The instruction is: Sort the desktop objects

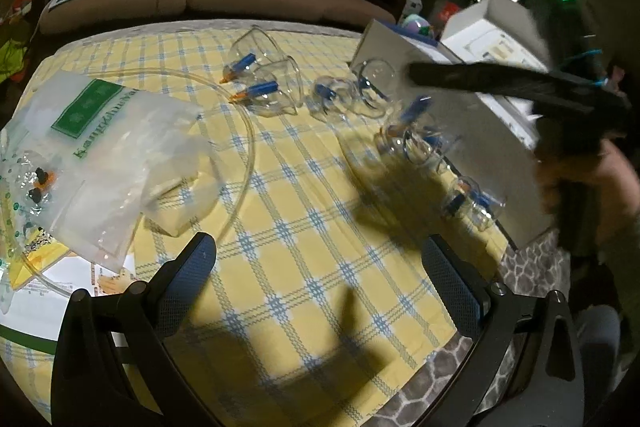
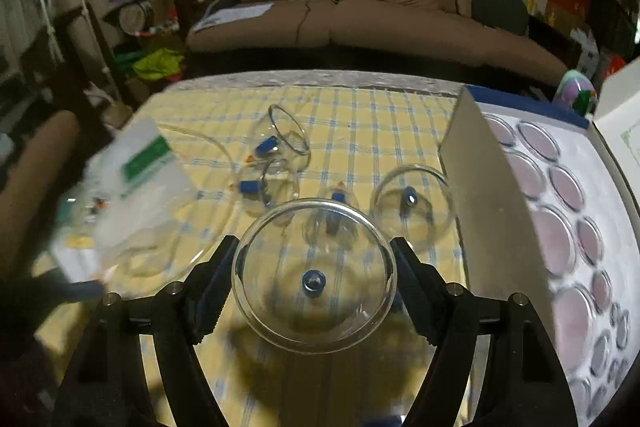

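Right tool (image 2: 314, 279) clamped on a big clear cup (image 2: 314, 275), pads pressed to either side of its wall, mouth facing back at the camera, blue knob (image 2: 314, 282) pointing away along the fingers. Looks lifted clear of the yellow checked cloth (image 2: 360, 131) on the worktop, shadow underneath.

Out from there: open box (image 2: 472, 163) just to the right, foam tray (image 2: 568, 203) inside full of round slots (image 2: 538, 141). So the drop spot sits right of the held cup and beyond the near box wall, right hand clearly the nearer one. Probably needs a swing right and over that wall, cup axis tipped to meet a big slot.

More cups (image 2: 410, 201) lying loose ahead on the cloth, some on their sides. Plastic bag (image 2: 136, 179) and clear tubing (image 2: 208, 143) off to the left.

Left tool (image 1: 320, 267) wide open, nothing between the fingers, hanging over bare cloth, well apart from the cups. No use for this move.
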A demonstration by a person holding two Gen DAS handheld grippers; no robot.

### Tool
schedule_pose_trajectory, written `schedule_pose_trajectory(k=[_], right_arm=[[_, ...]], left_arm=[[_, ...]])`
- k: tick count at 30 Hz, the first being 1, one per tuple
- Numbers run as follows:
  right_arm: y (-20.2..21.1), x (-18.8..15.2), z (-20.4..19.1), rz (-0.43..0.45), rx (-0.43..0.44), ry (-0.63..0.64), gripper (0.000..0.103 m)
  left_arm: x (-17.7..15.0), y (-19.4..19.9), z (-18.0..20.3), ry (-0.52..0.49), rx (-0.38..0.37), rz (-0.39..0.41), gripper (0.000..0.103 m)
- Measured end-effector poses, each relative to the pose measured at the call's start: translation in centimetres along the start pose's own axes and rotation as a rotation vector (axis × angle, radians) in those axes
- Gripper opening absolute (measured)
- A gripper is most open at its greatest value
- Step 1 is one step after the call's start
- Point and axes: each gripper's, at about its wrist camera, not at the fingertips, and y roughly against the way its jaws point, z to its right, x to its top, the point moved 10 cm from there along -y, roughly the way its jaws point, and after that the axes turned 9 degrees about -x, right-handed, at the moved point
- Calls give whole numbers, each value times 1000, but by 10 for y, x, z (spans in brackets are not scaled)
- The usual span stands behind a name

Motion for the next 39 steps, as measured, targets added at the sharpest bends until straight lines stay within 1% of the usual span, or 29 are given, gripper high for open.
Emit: schedule_pose_trajectory(k=[5,7,9,13,14,17,18,20,23,24,25,26,27,31,32,33,34,36,39], right_arm=[[47,-20,23,-6,53,-38,77],[60,-29,30,-13,55,-36,77],[71,-36,39,-12,59,-35,77],[88,-47,59,1,65,-57,77],[90,-48,64,4,67,-65,77],[98,-52,80,19,71,-92,77],[100,-53,84,22,73,-98,77],[103,-55,95,25,74,-109,77],[105,-56,110,32,76,-120,77],[105,-56,114,34,78,-124,77],[106,-56,117,36,80,-128,77],[107,-56,121,40,82,-131,77],[108,-57,123,44,86,-134,77],[110,-57,131,56,103,-144,77],[110,-58,132,57,104,-144,77],[109,-58,134,57,107,-146,77],[108,-59,136,57,109,-148,77],[108,-60,139,57,117,-157,77],[110,-60,147,61,133,-196,77]], left_arm=[[-5,-7,7,-13,-5,-22,103],[2,-10,8,4,-16,-24,103],[16,-12,11,6,-14,-10,103],[67,-30,24,-63,28,12,103],[84,-41,30,-93,37,8,103],[119,-69,40,-167,82,-3,102],[133,-84,45,-212,96,-9,102],[148,-109,51,-254,115,-31,102],[160,-145,49,-277,156,-74,101],[162,-158,45,-284,169,-93,94],[164,-166,43,-289,185,-105,88],[166,-177,39,-296,207,-121,79],[167,-185,38,-297,208,-134,77],[165,-205,38,-304,194,-163,76],[164,-208,39,-306,184,-168,67],[163,-212,40,-309,174,-179,45],[161,-217,40,-297,155,-201,33],[162,-219,40,-269,132,-201,17],[167,-215,40,-205,83,-188,13]])
